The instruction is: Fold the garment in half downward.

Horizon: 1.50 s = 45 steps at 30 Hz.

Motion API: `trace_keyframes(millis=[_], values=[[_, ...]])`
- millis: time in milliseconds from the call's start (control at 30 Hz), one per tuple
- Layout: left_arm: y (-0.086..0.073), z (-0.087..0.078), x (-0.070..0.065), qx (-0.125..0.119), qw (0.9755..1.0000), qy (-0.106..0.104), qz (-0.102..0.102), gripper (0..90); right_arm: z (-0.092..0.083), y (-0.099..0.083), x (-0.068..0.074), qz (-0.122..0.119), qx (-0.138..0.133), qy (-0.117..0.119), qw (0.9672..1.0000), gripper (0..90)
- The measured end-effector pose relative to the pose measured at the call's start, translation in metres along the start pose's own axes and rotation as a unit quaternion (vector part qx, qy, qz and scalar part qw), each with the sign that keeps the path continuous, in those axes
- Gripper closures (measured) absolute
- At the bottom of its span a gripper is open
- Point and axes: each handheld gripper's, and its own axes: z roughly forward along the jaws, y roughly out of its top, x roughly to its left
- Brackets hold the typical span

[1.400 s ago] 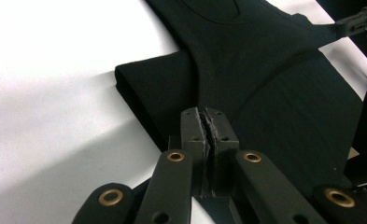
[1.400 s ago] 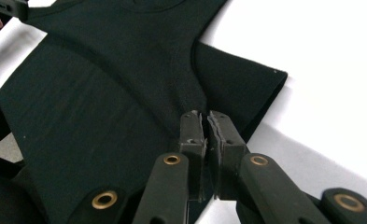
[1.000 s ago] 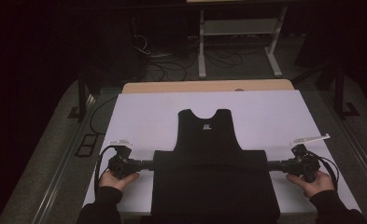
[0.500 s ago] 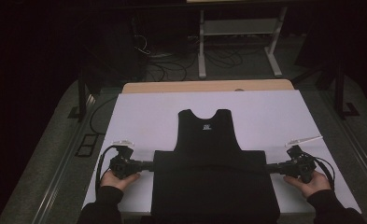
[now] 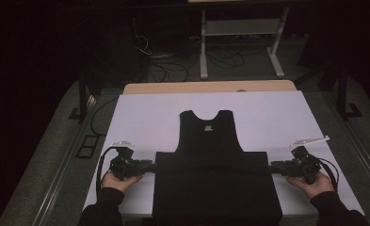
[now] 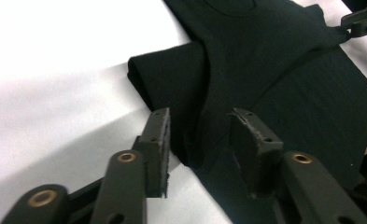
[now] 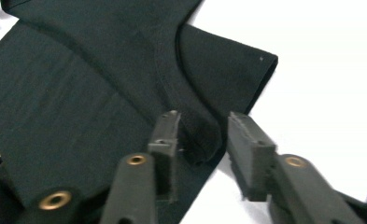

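Note:
A black sleeveless top (image 5: 210, 136) lies flat on the white sheet (image 5: 145, 117), neck toward the far side, with its lower part (image 5: 215, 193) folded into a wider band. My left gripper (image 5: 152, 166) sits at the band's left end and my right gripper (image 5: 273, 166) at its right end. Both have just been opening. In the left gripper view the left gripper (image 6: 200, 126) stands open with the folded cloth edge (image 6: 172, 79) lying loose between the pads. In the right gripper view the right gripper (image 7: 204, 121) stands open around a rolled fold (image 7: 202, 135) without pressing on it.
The sheet covers a wooden table whose far edge (image 5: 211, 87) shows bare. Behind it stand a metal shelf frame (image 5: 239, 28) and cables (image 5: 173, 61) on the dark floor. A black post (image 5: 83, 94) rises at the left and another (image 5: 343, 89) at the right.
Both grippers have opened their jaws and let go of the cloth ends. The hands stay where they were, and the top has not shifted.

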Motion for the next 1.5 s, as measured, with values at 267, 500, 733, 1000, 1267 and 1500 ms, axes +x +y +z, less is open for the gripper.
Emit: trace_keyframes(millis=[267,500,733,1000,1267,1500], values=[[0.002,-0.005,0.000,-0.022,0.9996,-0.017,0.010,40.0,-0.003,0.002,0.002,-0.006,-0.023,-0.023,0.9995,39.5],[0.004,-0.004,0.000,-0.022,0.9994,-0.020,0.016,21.4,-0.006,0.004,0.000,-0.003,-0.047,-0.023,0.9987,23.7],[0.007,-0.002,0.002,-0.027,0.9992,-0.014,0.026,8.9,-0.005,0.008,0.000,-0.011,-0.052,-0.020,0.9984,20.0],[0.011,-0.002,0.004,-0.038,0.9986,-0.003,0.035,2.2,-0.006,0.015,-0.004,-0.022,-0.062,-0.015,0.9977,12.8],[0.017,0.000,0.008,-0.045,0.9977,0.006,0.050,0.0,-0.010,0.025,-0.009,-0.026,-0.084,-0.019,0.9959,0.0],[0.023,0.000,0.012,-0.055,0.9968,0.010,0.056,0.0,-0.010,0.032,-0.011,-0.031,-0.098,-0.035,0.9941,0.0]])
